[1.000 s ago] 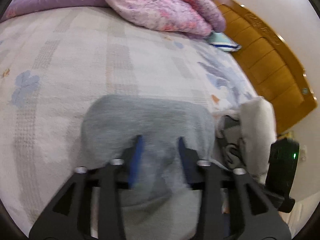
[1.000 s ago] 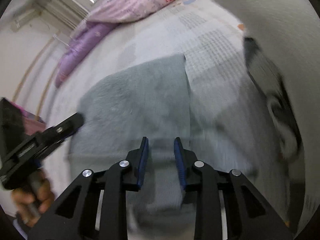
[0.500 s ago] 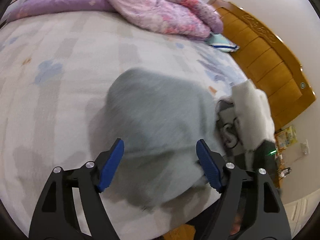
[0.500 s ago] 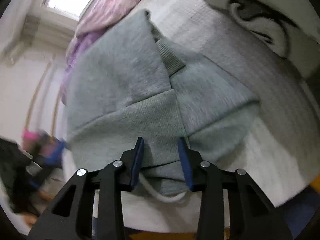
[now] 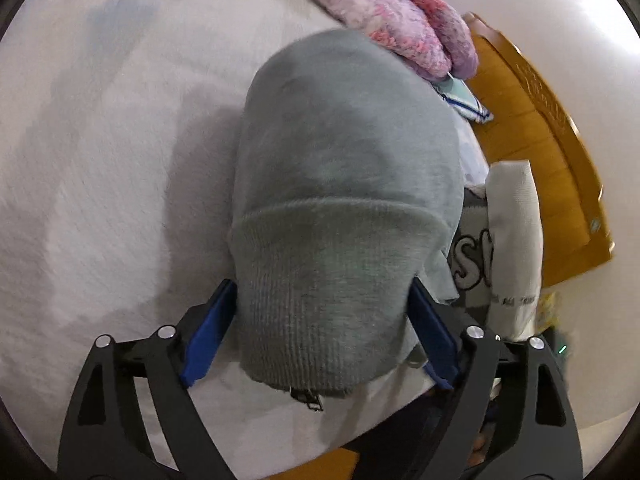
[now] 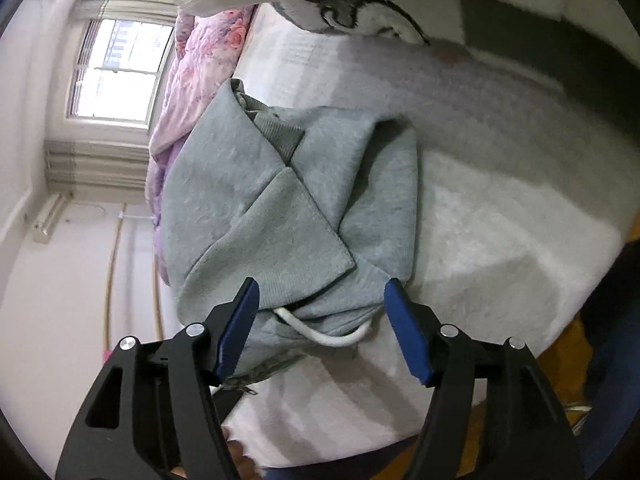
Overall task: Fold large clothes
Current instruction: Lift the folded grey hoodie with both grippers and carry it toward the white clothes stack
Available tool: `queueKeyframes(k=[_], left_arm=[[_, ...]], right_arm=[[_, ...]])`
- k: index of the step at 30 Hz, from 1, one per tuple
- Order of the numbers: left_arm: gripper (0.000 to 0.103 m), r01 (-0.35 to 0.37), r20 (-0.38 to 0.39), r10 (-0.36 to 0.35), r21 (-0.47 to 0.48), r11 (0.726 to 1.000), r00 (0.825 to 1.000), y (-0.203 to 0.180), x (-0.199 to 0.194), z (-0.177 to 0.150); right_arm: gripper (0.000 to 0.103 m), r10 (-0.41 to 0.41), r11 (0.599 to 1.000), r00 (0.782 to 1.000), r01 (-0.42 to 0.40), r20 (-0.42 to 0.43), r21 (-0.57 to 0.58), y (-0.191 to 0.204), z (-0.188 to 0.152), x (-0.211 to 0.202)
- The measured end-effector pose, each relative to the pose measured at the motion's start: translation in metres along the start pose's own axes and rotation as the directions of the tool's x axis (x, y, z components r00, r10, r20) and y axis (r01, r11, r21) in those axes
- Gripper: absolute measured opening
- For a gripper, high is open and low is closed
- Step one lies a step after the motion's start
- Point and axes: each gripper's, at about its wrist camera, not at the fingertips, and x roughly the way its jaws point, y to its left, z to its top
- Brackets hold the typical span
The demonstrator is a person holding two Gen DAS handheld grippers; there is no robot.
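A grey hoodie point(image 5: 344, 168) lies folded in a thick bundle on the pale bed sheet point(image 5: 100, 200). Its ribbed hem point(image 5: 320, 292) points at my left gripper point(image 5: 322, 332), whose jaws are opening wide; the hem sits between the blue pads. In the right wrist view the same hoodie point(image 6: 256, 208) shows crossed folds and a white drawstring point(image 6: 332, 338) looping out at its near edge. My right gripper point(image 6: 324, 332) is opening too, with that near edge and the drawstring between its pads, which stand clear of the cloth.
A pink floral quilt point(image 5: 400, 28) is heaped at the far side of the bed. A white and grey lettered garment point(image 5: 512, 240) lies just right of the hoodie, by the wooden headboard point(image 5: 540, 152). A window point(image 6: 120, 72) shows behind. The bed's edge runs under both grippers.
Both grippers' jaws have spread from narrow to wide and let go of the grey cloth. Both have come down closer to the hoodie, which now rests as a folded bundle, and both views have rolled.
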Motion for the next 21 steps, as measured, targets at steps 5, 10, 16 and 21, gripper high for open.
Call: queueKeyframes(k=[5,10,16,21], left_arm=[[0.088,0.063,0.011,-0.062,-0.102,0.993,0.998,0.010,0.011,-0.010],[0.087,0.026,0.044,-0.022,-0.078,0.997,0.999,0.000,0.017,-0.014],[0.067,0.062,0.072,-0.055,-0.105,0.993,0.996,-0.005,0.004,-0.013],[0.066,0.134,0.075,-0.123,-0.155,0.979,0.990,-0.015,-0.003,0.000]], right_arm=[[0.073,0.065,0.989,0.998,-0.064,-0.004,0.137,-0.022,-0.008,-0.001],[0.084,0.137,0.970,0.990,-0.141,0.032,0.199,-0.039,-0.011,0.006],[0.092,0.212,0.949,0.976,-0.218,0.050,0.229,-0.042,-0.012,0.001],[0.092,0.280,0.909,0.960,-0.274,0.028,0.312,-0.043,-0.021,0.008]])
